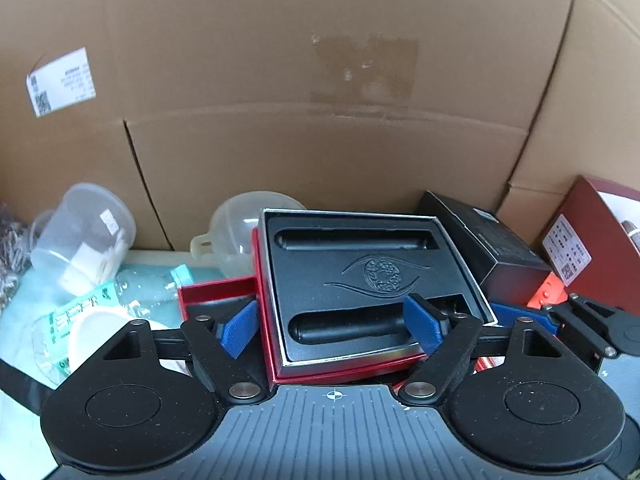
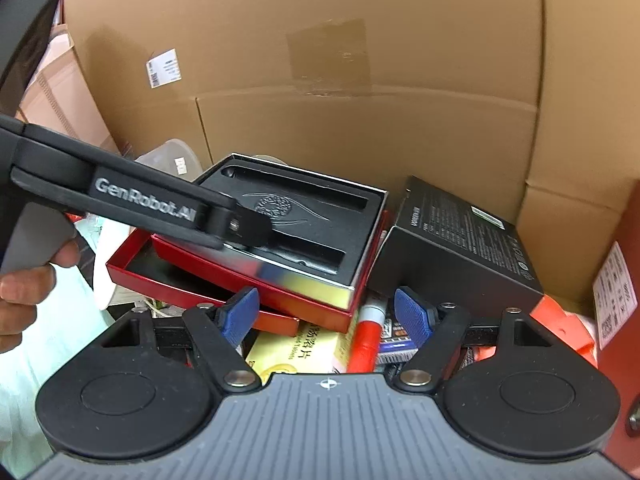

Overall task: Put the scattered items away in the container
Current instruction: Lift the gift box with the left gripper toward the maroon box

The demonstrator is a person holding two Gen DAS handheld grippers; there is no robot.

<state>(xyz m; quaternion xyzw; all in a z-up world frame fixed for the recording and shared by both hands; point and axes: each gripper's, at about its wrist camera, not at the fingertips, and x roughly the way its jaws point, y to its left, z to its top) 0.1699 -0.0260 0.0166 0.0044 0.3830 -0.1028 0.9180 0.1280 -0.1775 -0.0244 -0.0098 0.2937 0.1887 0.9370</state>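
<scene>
Cardboard walls (image 1: 280,80) rise on all sides of both views, so the whole scene sits inside a big brown carton with a white label (image 1: 60,80) stuck on its far wall.

On top of the pile lies a red gift box (image 1: 280,372) holding a black moulded tray (image 1: 360,248) with two long grooves and an embossed eye-like emblem. A separate red lid or sleeve (image 2: 136,268) pokes out from under it on the left. Just right of it a black carton (image 1: 488,240) with small print leans at a tilt, and a dark red box (image 1: 600,232) with a white sticker stands against the right wall. To the left are a clear plastic tub (image 1: 84,232) lying on its side, a cloudy plastic bowl (image 1: 236,232) and crumpled clear wrapping with green print (image 1: 80,312).

The left tool (image 1: 334,328) is partly spread, its blue pads (image 1: 240,328) astride the near left part of the gift box; the right pad sits over the tray's near groove, and whether the pads press on it cannot be told. Seen from the right wrist, its black arm reaches across the tray.

The right tool (image 2: 326,316) is also partly spread and holds nothing, hanging over a red and white marker (image 2: 370,328) and a yellow packet (image 2: 304,348) at the near edge of the pile. A hand (image 2: 24,292) grips the left tool's handle.
</scene>
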